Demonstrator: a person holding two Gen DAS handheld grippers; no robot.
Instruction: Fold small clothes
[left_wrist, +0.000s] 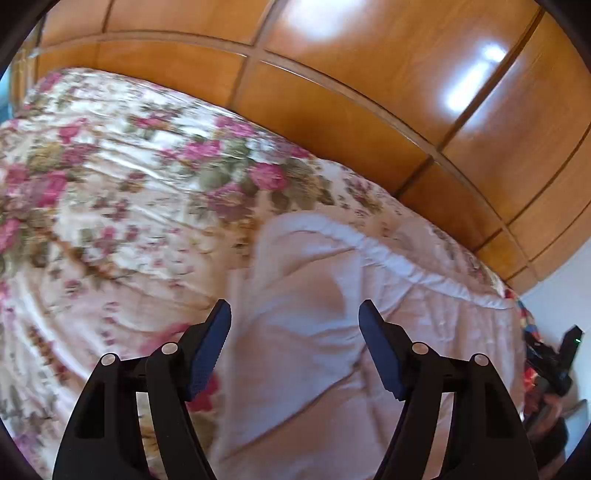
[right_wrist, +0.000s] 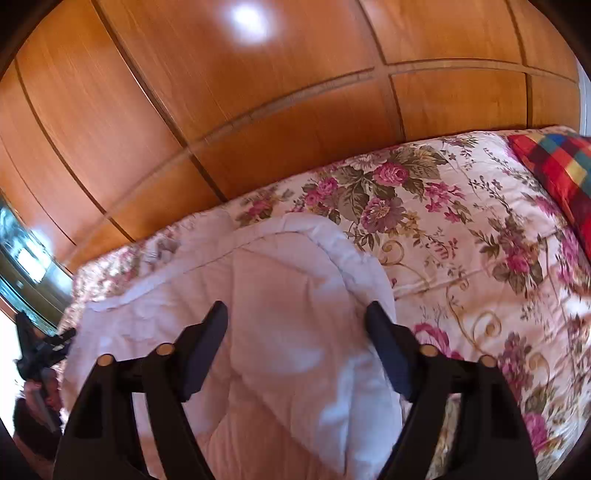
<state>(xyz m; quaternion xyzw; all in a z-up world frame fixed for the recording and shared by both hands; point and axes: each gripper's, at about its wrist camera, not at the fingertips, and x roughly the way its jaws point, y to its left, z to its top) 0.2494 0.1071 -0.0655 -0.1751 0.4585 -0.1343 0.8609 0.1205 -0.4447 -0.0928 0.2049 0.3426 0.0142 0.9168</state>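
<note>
- The left tongs (left_wrist: 294, 314) stand wide apart with nothing between their blue pads; they hang above the pale pink garment, not touching it.
- The right tongs (right_wrist: 295, 314) are likewise spread wide and hold nothing, poised over the same garment from the other side.
- Behind everything, a wardrobe (right_wrist: 221, 110) of glossy orange-brown wooden panels fills the far side of both views, with bright light patches reflected on it.
- The bed (right_wrist: 480, 258) carries a cream bedspread printed with pink roses and green leaves; it spreads to the left in the left wrist view and to the right in the right wrist view.
- The pale pink garment (right_wrist: 280, 314) lies on the bedspread near the bed's far edge, rumpled, with a white gathered band (left_wrist: 388, 258) running along its far side. Its kind cannot be told.
- A red checked cushion (right_wrist: 561, 166) sits at the far right of the bed.
- In the left wrist view the other tongs show small and dark at the right edge, beside the garment.
</note>
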